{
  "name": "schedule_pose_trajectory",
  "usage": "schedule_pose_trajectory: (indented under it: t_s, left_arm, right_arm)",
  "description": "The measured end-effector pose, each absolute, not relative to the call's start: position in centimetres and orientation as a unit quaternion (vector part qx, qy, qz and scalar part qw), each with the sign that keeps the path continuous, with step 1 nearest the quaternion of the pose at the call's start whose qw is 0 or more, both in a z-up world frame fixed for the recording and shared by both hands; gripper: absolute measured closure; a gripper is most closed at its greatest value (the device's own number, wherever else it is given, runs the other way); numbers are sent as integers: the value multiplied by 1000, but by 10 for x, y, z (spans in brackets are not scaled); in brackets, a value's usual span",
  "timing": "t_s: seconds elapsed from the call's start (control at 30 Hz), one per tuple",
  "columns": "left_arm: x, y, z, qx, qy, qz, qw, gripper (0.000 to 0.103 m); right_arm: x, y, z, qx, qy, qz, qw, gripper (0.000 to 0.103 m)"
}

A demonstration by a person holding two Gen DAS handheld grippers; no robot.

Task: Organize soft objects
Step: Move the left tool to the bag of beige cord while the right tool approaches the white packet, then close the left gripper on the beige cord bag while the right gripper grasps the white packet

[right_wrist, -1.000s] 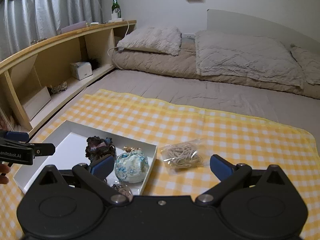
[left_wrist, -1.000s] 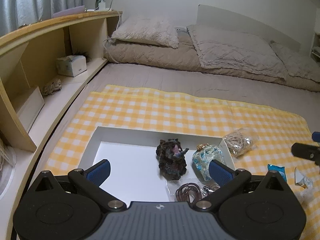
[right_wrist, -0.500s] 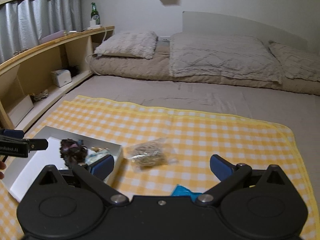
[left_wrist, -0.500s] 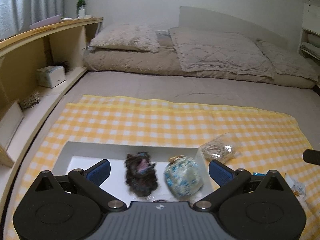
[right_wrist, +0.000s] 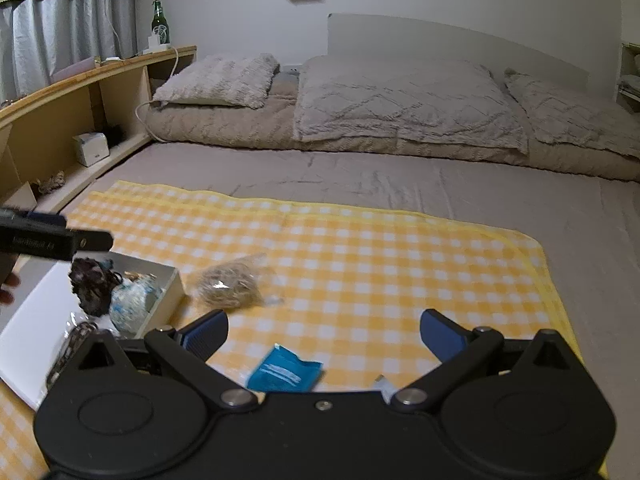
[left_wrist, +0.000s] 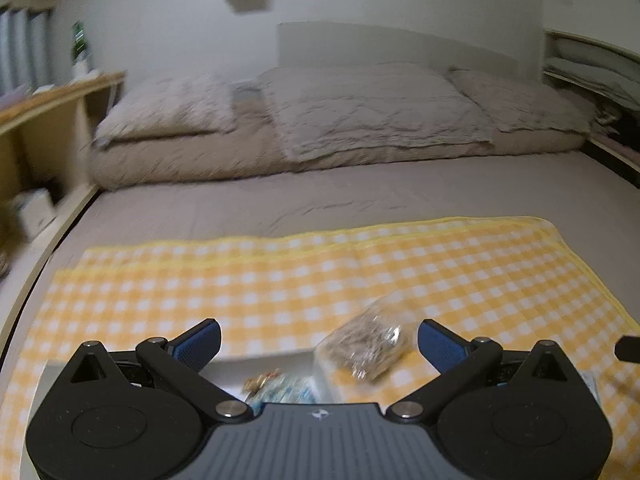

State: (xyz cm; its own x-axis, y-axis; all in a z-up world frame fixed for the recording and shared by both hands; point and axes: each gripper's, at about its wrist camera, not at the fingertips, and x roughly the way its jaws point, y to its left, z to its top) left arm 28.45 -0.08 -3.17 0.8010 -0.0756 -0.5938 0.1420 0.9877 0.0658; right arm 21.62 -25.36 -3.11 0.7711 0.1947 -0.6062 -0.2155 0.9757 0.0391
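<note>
Left gripper (left_wrist: 319, 338): you are holding it wide open above the near edge of the yellow checked cloth (left_wrist: 280, 280), with nothing between its blue pads (left_wrist: 198, 342). Its view is blurring.
Right gripper (right_wrist: 323, 330): you are keeping it spread just as wide, gripping nothing, low over the cloth's near right part.
Clear bag of rubber bands (right_wrist: 228, 282): it is lying on the cloth just beside the right wall of the white tray (right_wrist: 166, 300). In the left wrist view the same bag (left_wrist: 366, 346) is showing between the two fingers, nearer the right one, but no pad is touching it.
Blue packet (right_wrist: 285, 374): it is lying flat on the cloth between the right gripper's fingers, close to the body of the tool, apart from the bag.
White tray contents: a dark crinkled scrunchie (right_wrist: 92, 286) is sitting next to a pale blue patterned pouch (right_wrist: 130, 306), both against the tray's right wall. A small clear bag with dark bands (right_wrist: 70, 344) is lying nearer you, partly hidden by the gripper.
Small white wrapper (right_wrist: 382, 385): only a corner is peeking out at the right gripper's body.
Your hand (right_wrist: 8, 288): fingertips are showing at the left edge, under the other gripper's side.
Surroundings: the cloth is covering a grey bed (right_wrist: 400, 184) with pillows (right_wrist: 400, 96) at its head, and a green bottle (right_wrist: 158, 20) is standing on the wooden shelf (right_wrist: 92, 76).
</note>
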Motion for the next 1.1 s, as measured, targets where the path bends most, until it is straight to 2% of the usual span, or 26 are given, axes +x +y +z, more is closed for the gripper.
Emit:
schedule_pose_trajectory:
  t_s: [0.33, 0.67, 0.8, 1.1]
  left_arm:
    - [339, -39, -66, 115, 305, -145, 934, 0]
    - [398, -45, -115, 176, 374, -237, 880, 0]
    - [415, -49, -128, 198, 404, -275, 850, 0]
    - [437, -50, -160, 213, 454, -306, 810, 0]
  right_arm:
    - [226, -282, -62, -67, 333, 111, 934, 0]
    - [244, -322, -111, -99, 372, 109, 917, 1]
    - [247, -340, -129, -97, 388, 128, 908, 8]
    - [254, -354, -157, -66, 414, 199, 886, 12]
